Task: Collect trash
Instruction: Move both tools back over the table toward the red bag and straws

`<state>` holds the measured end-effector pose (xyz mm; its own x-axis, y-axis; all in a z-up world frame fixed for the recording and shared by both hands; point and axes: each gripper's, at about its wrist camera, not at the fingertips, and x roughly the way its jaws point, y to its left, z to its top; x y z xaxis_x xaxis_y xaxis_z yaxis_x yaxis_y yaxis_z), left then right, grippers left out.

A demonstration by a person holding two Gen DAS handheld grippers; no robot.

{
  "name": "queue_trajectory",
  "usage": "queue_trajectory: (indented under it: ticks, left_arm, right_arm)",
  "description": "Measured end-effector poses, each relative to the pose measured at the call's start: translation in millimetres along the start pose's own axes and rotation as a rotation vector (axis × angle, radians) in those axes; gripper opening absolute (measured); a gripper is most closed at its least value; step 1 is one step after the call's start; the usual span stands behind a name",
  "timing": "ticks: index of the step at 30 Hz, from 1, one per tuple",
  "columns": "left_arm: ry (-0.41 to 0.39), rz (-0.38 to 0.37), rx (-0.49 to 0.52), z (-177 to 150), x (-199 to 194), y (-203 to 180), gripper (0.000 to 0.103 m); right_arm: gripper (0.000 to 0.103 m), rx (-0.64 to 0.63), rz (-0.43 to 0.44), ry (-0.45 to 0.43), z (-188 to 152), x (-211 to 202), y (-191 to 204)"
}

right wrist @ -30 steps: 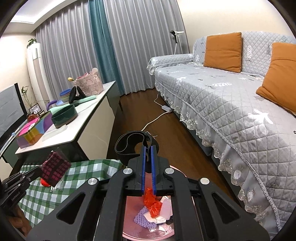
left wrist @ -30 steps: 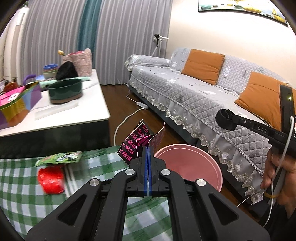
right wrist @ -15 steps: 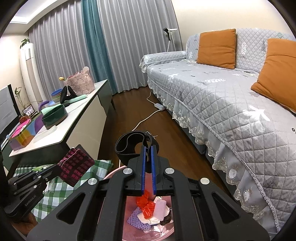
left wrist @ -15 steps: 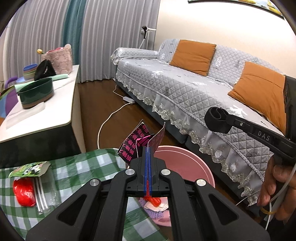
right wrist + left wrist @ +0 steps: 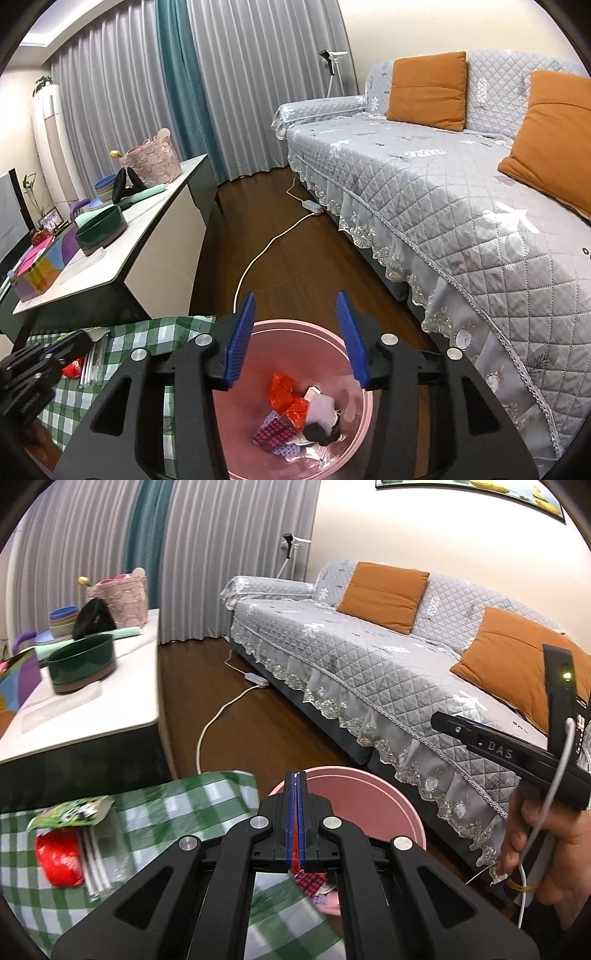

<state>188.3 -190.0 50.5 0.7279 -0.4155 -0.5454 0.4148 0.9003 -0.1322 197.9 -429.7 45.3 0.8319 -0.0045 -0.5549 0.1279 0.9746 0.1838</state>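
The right gripper (image 5: 301, 338) had just been opening, empty, over the pink bin (image 5: 354, 439) holding the trash (image 5: 295, 413). The left gripper (image 5: 295, 819) was shut, empty. More wrappers (image 5: 68, 834) lay on the checked cloth (image 5: 177, 801).

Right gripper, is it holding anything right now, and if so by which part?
Nothing. The right gripper has just been opening; its jaws stand apart and empty above the pink bin, where the trash lies.

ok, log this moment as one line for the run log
left gripper: shut, empty | right gripper: jaws just opened, empty, over pink bin | wrappers in bin | red wrapper on checked cloth
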Motion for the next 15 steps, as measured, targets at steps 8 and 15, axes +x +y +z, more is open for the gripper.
queue_trajectory:
  ticks: [8, 15]
  left_arm:
    - [-0.020, 0.056, -0.036, -18, -50, 32, 0.001]
    - [-0.046, 0.114, -0.060, -33, -95, 71, 0.001]
  right_arm:
    - [0.047, -0.035, 0.030, -0.010, -1, -9, 24]
    - [0.047, -0.066, 0.076, -0.011, -7, -22, 52]
